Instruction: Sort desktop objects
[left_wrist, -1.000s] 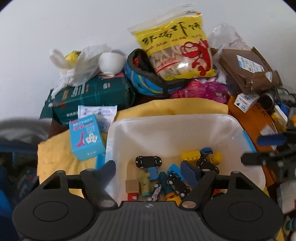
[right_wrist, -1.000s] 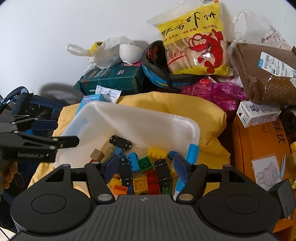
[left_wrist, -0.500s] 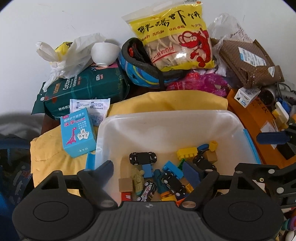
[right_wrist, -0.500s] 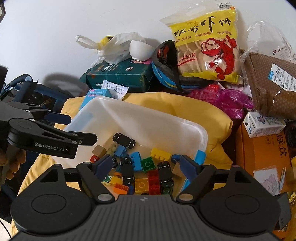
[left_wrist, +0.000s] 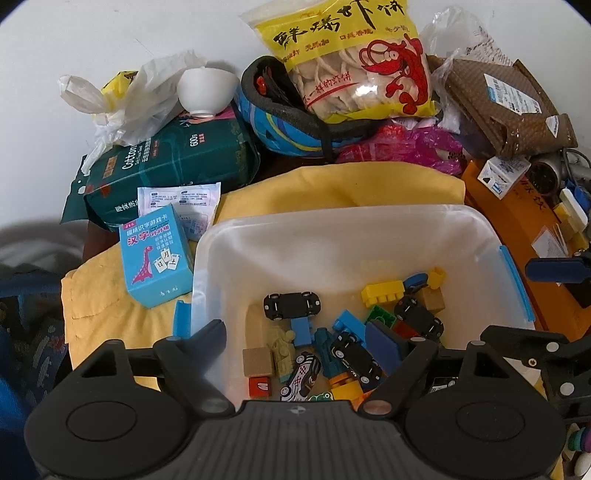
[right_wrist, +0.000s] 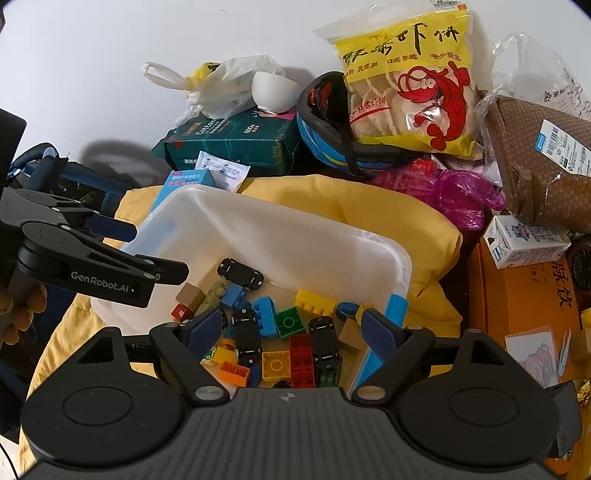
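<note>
A translucent white bin (left_wrist: 332, 218) with blue latches sits on a yellow cloth (left_wrist: 332, 188). It holds several toy bricks and small cars, among them a black car (left_wrist: 291, 305) and a yellow brick (left_wrist: 382, 291). My left gripper (left_wrist: 295, 332) hovers open over the bin's near-left part, holding nothing. From the right wrist view, the same bin (right_wrist: 277, 218) shows a black car (right_wrist: 240, 273), a green brick (right_wrist: 290, 323) and a red brick (right_wrist: 301, 360). My right gripper (right_wrist: 291, 325) is open and empty above these toys. The left gripper (right_wrist: 103, 266) reaches in from the left.
A blue card box (left_wrist: 155, 258) lies left of the bin. Behind it are a green pack (left_wrist: 173, 166), a white bowl (left_wrist: 207, 86), a helmet (left_wrist: 280, 122), a shrimp-cracker bag (left_wrist: 354, 62) and a brown parcel (left_wrist: 506, 107). An orange box (left_wrist: 517, 221) lies right.
Both grippers have edged closer over the bin, each showing larger in the other's view. The fingers stay open and the toys have not moved.
</note>
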